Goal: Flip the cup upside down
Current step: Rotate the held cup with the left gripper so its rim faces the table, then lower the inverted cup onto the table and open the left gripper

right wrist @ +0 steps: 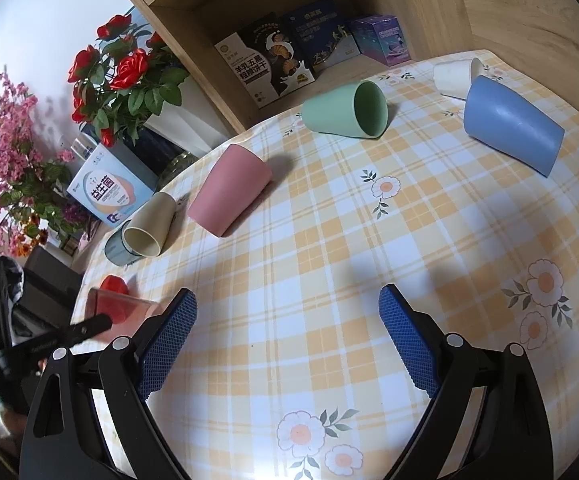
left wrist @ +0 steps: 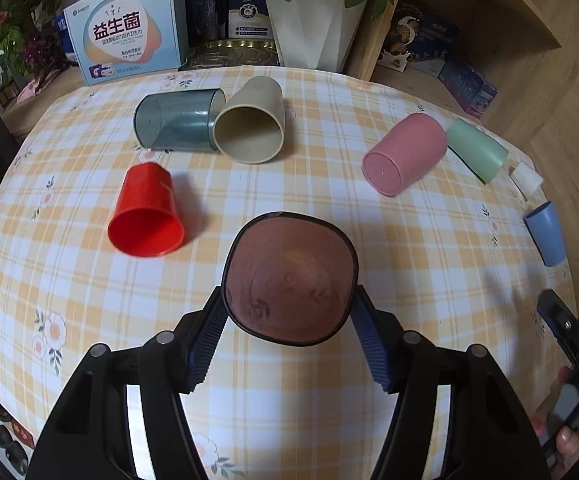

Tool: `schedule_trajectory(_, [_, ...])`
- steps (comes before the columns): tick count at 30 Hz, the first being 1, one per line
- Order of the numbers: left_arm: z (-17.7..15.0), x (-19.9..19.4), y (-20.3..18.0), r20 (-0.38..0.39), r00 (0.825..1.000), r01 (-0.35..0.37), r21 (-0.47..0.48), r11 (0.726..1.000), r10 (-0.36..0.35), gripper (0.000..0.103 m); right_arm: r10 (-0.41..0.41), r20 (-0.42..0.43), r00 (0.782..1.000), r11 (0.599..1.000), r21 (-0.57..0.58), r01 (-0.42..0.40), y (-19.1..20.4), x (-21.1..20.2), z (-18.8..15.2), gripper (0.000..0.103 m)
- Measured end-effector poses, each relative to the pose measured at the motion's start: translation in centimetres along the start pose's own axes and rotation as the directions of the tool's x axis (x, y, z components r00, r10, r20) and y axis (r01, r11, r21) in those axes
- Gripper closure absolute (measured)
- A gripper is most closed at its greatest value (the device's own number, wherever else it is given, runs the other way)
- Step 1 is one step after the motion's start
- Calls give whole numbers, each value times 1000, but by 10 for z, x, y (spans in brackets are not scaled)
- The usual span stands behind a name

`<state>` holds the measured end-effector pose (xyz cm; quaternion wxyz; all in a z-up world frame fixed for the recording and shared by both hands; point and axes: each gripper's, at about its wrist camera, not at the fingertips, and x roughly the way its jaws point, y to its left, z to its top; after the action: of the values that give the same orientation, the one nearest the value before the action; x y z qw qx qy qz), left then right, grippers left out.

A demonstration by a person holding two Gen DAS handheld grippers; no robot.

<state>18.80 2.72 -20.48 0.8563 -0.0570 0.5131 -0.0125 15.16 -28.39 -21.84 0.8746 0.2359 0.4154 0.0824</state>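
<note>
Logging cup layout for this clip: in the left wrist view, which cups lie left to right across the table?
Red cup → grey-blue transparent cup → beige cup → brown translucent cup held in the left gripper → pink cup → green cup → blue cup.

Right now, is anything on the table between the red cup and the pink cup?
No. In the left wrist view only bare checked cloth lies between the red cup and the pink cup; the beige cup lies farther back.
</note>
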Motion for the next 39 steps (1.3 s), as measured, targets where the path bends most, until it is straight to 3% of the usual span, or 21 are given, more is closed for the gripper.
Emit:
schedule_trajectory(25, [1,8,-15,52,996,-75,62,995,72,40,-40,20,999,998,-53,41,13,-21,16,14])
schedule_trajectory(30, [4,-11,-11,98,994,-56,42,998,51,14,-59,33,998,995,-83,62,20,-31,25,14])
schedule_trajectory(35, [10,-56,-11,196,979,-64,25,998,58,6,-103,78,992,980,-162,115,41,-56,48,14])
schedule_trajectory(39, [13,-107,-14,312,948,-84,36,996,68,6,-117,133,984,963,-229,145,63,-83,63,14])
